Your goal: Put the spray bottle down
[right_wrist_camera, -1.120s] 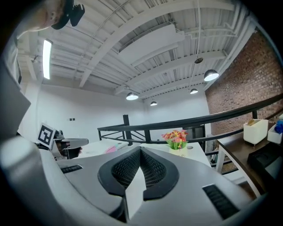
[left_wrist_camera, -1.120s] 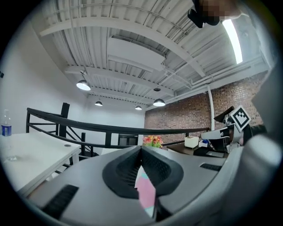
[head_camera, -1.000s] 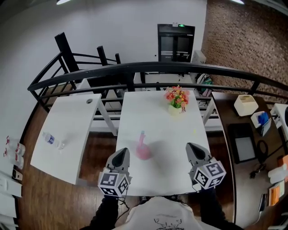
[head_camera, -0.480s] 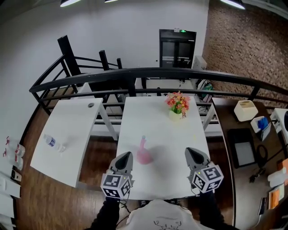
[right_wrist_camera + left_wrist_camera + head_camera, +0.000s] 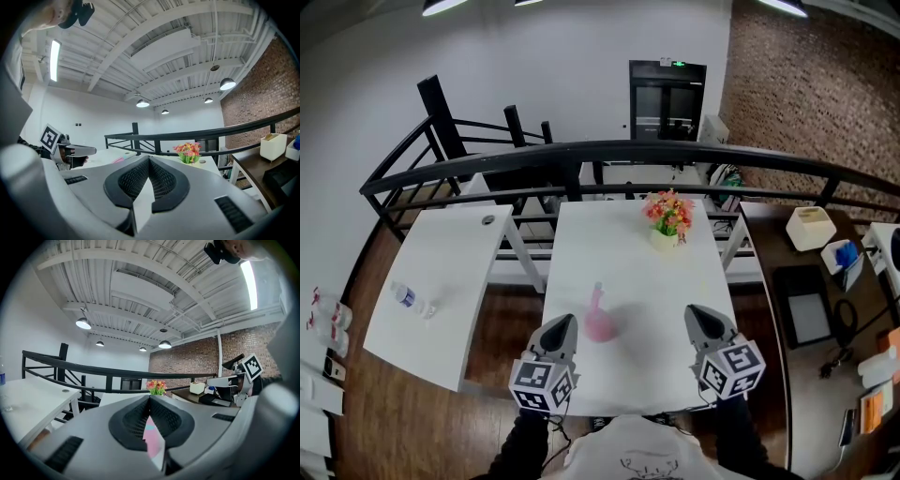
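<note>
Spray bottle (image 5: 598,319) unmoved on table (image 5: 628,253); left claw (image 5: 561,326), right claw (image 5: 701,317) closed, empty.

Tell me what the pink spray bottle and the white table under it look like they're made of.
Spray bottle: probably plastic, evenly pink with a narrower, paler neck. It is too small here to tell glossy from matte. Table: a smooth, flat white top with a soft shadow and no grain, likely laminate or painted board, though the look leaves that open.
</note>
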### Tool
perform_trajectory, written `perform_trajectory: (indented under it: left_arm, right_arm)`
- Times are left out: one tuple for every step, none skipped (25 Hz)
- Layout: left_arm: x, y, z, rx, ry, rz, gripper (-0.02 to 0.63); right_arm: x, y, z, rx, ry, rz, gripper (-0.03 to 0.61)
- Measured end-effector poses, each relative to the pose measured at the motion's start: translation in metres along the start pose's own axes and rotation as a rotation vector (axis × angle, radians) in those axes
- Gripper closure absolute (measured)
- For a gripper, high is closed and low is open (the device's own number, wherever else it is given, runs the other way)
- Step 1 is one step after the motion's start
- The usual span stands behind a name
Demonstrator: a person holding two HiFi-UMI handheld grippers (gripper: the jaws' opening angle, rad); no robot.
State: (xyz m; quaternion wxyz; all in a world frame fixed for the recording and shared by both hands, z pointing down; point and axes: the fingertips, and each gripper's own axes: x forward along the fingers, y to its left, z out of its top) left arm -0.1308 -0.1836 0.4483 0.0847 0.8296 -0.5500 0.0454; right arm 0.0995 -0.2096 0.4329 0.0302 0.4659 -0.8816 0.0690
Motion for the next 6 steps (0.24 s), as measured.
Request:
perform_trajectory:
  left_arm:
    - [0.0,-0.0003,-0.0002,0.001,0.001,-0.002,0.621]
    - [-0.0002,-0.0006,-0.0005,0.002,0.003,-0.004,0.621]
    - [-0.0006,-0.0011,-0.0007,0.003,0.004,-0.006,0.621]
    - [-0.0009,-0.0019,-0.0008,0.005,0.004,-0.008,0.621]
    - [-0.0013,-0.0028,-0.0008,0.006,0.005,-0.011,0.621]
    - [-0.0017,-0.0038,-0.0007,0.007,0.005,-0.013,0.621]
  right_arm:
    - [0.0002,-0.0001,0.0002,-0.001,0.0,-0.001,0.612]
    - [0.0004,-0.0001,0.0004,-0.002,0.0,-0.001,0.612]
    - [0.0004,0.0,0.0004,-0.004,0.0,-0.001,0.612]
    - [0.0002,0.0001,0.0004,-0.004,0.0,-0.001,0.612]
    - [-0.0001,0.0002,0.0002,-0.005,0.0,-0.001,0.612]
    - [-0.0004,0.0004,0.0001,-0.005,0.0,0.0,0.612]
